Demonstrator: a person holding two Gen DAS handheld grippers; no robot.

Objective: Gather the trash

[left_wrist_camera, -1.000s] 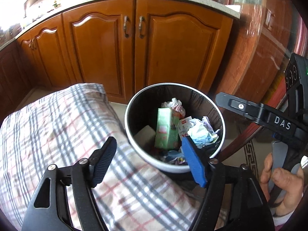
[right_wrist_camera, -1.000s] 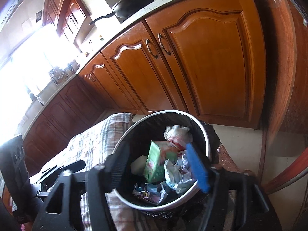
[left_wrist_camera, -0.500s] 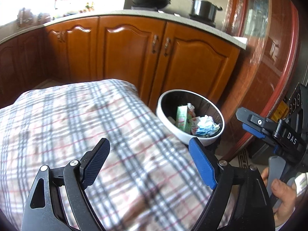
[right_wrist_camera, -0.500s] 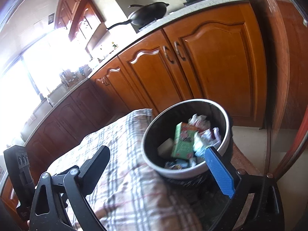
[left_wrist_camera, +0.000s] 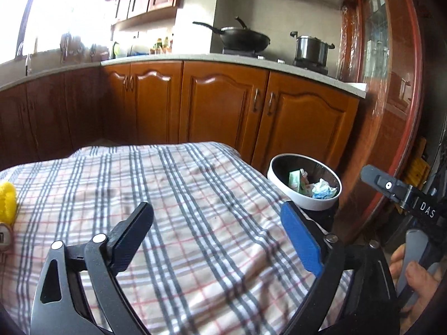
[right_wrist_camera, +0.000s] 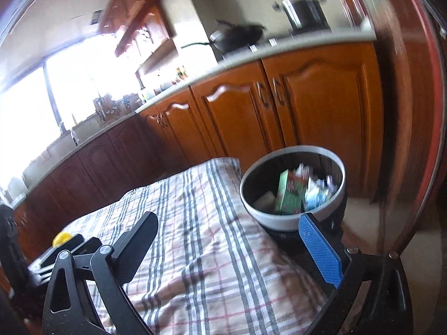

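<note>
A round white-rimmed trash bin (left_wrist_camera: 300, 198) with a black liner stands off the table's far right corner, also in the right wrist view (right_wrist_camera: 275, 217). It holds a green carton (right_wrist_camera: 289, 195), crumpled paper (left_wrist_camera: 321, 188) and other scraps. My left gripper (left_wrist_camera: 218, 234) is open and empty above the plaid tablecloth (left_wrist_camera: 181, 195). My right gripper (right_wrist_camera: 232, 243) is open and empty over the table's right edge, short of the bin. It also shows at the right of the left wrist view (left_wrist_camera: 391, 188).
A yellow object (left_wrist_camera: 7, 201) lies at the table's left edge, small in the right wrist view (right_wrist_camera: 62, 237). Wooden cabinets (left_wrist_camera: 223, 111) run behind under a counter with a wok (left_wrist_camera: 243, 37) and a pot (left_wrist_camera: 311, 47). A red-framed glass door (left_wrist_camera: 391, 97) is on the right.
Both grippers have pulled back and up from over the bin. The bin now looks smaller and farther, and more tablecloth and the counter top show. Both stay open and empty.
</note>
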